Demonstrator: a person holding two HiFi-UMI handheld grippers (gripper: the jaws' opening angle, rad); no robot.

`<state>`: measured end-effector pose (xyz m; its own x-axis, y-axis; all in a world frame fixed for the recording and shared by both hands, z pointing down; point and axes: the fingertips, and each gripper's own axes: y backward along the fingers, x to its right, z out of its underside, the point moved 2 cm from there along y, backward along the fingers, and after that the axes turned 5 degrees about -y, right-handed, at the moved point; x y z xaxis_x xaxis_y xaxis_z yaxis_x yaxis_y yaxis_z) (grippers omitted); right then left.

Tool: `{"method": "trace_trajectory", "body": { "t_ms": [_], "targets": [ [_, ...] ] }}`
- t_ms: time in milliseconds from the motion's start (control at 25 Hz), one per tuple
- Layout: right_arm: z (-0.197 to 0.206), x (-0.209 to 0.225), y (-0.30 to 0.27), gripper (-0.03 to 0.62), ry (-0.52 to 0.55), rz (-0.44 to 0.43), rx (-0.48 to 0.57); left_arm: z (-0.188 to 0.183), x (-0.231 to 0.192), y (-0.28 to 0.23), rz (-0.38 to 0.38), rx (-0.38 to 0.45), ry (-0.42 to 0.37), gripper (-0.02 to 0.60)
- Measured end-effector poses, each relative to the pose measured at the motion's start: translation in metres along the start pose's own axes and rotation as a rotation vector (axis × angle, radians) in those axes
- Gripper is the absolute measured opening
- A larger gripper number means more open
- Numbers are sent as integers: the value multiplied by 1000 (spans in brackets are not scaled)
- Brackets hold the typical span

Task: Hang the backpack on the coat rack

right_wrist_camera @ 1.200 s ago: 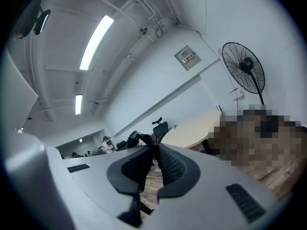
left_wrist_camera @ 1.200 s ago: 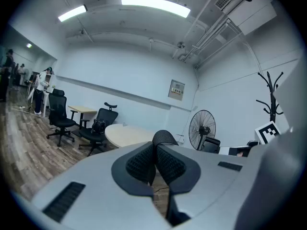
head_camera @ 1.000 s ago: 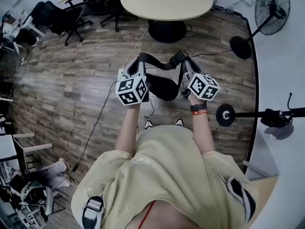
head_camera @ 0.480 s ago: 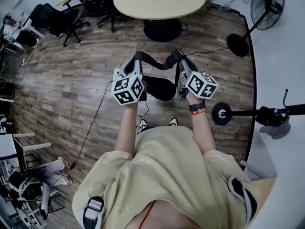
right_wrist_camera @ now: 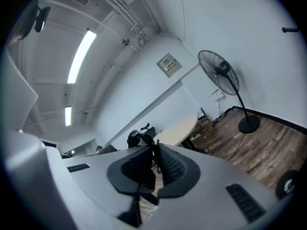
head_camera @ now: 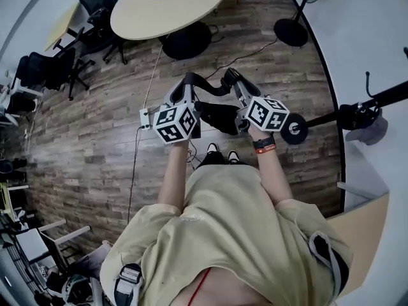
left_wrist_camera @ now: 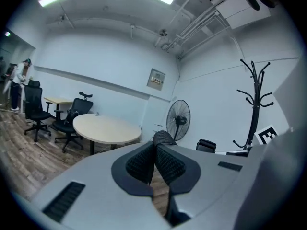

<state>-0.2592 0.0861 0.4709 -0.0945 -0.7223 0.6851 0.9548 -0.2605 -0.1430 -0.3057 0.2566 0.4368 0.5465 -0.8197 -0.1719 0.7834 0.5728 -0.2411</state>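
A black backpack (head_camera: 220, 117) hangs in front of the person, held up by its strap (head_camera: 208, 85), which arches between the two grippers. My left gripper (head_camera: 184, 87) is shut on the strap's left end and my right gripper (head_camera: 233, 80) on its right end. In the left gripper view the ribbed pads (left_wrist_camera: 144, 163) pinch the strap (left_wrist_camera: 163, 137); the right gripper view shows the same, with the strap (right_wrist_camera: 142, 139) rising past the pads (right_wrist_camera: 171, 168). The black coat rack (head_camera: 376, 99) stands close on the right, its round base (head_camera: 295, 128) near the right hand. It also rises at the right of the left gripper view (left_wrist_camera: 254, 102).
A round beige table (head_camera: 167, 6) stands ahead, office chairs (head_camera: 58, 69) to its left. A floor fan's base (head_camera: 291, 32) sits at the far right by the white wall. A cable (head_camera: 141, 116) runs across the wood floor. A grey item (head_camera: 375, 131) hangs on the rack.
The person has turned and stepped toward the right: the coat rack's base now lies right beside the right hand. Both grippers still hold the strap, the backpack hanging between them.
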Motion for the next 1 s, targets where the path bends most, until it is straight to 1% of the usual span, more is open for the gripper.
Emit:
{"method": "trace_trajectory", "body": {
  "t_ms": [160, 320, 480, 600, 720, 1000],
  "targets": [
    [-21, 28, 18, 49, -26, 109, 77, 1, 38, -40, 151, -43, -27, 25],
    [-47, 57, 42, 49, -45, 235, 176, -1, 80, -81, 309, -76, -69, 26],
    [-68, 87, 72, 49, -69, 345, 274, 0, 122, -114, 443, -99, -104, 26],
    [-78, 100, 93, 49, -74, 412, 333, 0, 152, -130, 529, -105, -117, 26],
    [-88, 111, 112, 49, -81, 483, 364, 1, 180, -141, 604, -112, -124, 26],
    [-103, 130, 158, 49, -120, 618, 480, 5, 238, -158, 772, -126, -134, 26]
  ]
}}
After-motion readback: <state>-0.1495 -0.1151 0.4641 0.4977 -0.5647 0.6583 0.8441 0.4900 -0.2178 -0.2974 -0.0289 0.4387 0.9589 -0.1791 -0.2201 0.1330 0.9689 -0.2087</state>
